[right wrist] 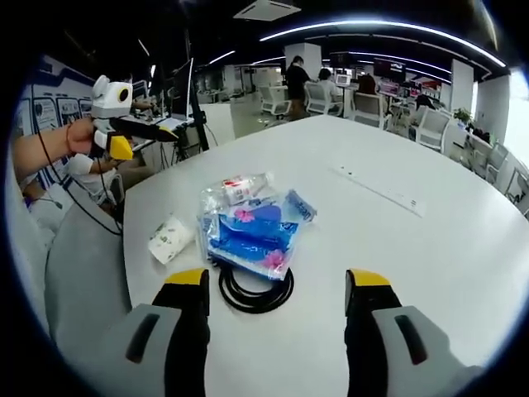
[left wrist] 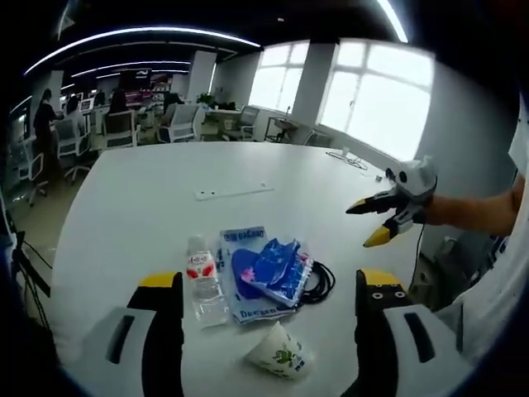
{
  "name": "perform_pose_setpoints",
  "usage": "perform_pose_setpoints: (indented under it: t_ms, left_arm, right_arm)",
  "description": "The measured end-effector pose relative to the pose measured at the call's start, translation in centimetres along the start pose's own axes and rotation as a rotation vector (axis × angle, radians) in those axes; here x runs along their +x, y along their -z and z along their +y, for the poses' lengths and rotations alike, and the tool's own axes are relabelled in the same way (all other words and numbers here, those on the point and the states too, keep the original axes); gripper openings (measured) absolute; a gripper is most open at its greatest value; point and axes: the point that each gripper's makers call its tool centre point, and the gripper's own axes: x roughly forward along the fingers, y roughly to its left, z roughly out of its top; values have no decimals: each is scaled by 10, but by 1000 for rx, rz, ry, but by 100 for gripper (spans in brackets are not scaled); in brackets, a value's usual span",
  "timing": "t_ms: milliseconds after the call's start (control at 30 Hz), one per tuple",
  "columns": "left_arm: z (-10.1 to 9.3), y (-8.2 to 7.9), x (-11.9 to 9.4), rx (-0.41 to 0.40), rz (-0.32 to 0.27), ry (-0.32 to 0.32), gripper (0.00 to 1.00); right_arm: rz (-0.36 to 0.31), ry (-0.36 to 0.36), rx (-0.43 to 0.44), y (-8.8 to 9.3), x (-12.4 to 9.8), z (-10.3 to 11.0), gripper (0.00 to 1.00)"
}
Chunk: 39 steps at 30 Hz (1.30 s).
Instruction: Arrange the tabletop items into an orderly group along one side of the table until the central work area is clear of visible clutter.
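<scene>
A small cluster lies on the white round table point(left wrist: 149, 190) point(right wrist: 430, 248). It holds a clear water bottle with a red label point(left wrist: 201, 281) point(right wrist: 235, 190), a blue printed packet point(left wrist: 264, 269) point(right wrist: 252, 227), a coiled black cable point(left wrist: 321, 283) point(right wrist: 254, 291) and a paper cup on its side point(left wrist: 279, 354) point(right wrist: 171, 238). My left gripper point(left wrist: 270, 279) point(right wrist: 145, 139) is open, its jaws wide either side of the cluster, with nothing between them. My right gripper point(right wrist: 277, 277) point(left wrist: 366, 224) is also open and holds nothing. It hangs in the air off the cable side of the pile.
A flat white strip point(left wrist: 234, 192) point(right wrist: 380, 190) lies further out on the table. A thin cable point(left wrist: 347, 157) sits near the window-side edge. Office chairs point(left wrist: 120, 128), desks and people stand beyond the table, with large windows point(left wrist: 388, 99) behind.
</scene>
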Motion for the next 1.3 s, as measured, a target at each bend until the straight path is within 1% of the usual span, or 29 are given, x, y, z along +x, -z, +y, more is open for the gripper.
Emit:
perform_pose_setpoints:
  t_ms: [333,500,733,867,1300]
  left_arm:
    - [-2,0,15,-6,10,6,84]
    - [-5,5,23,2,30,14,83]
    - [-10,12,37,-20,48,27,79]
    - [-10,14,45,-33,55,34,78]
    - [-7,19,56,-46,76,39,76]
  right_arm:
    - [2,-1,12,0,10,-3,64]
    - [4,0,20,0,15,-5,63]
    - [8,-4,28,2,24,-8,61]
    - [11,-9,33,2,29,-9,61]
    - [26,-23,39,6,43,-11,58]
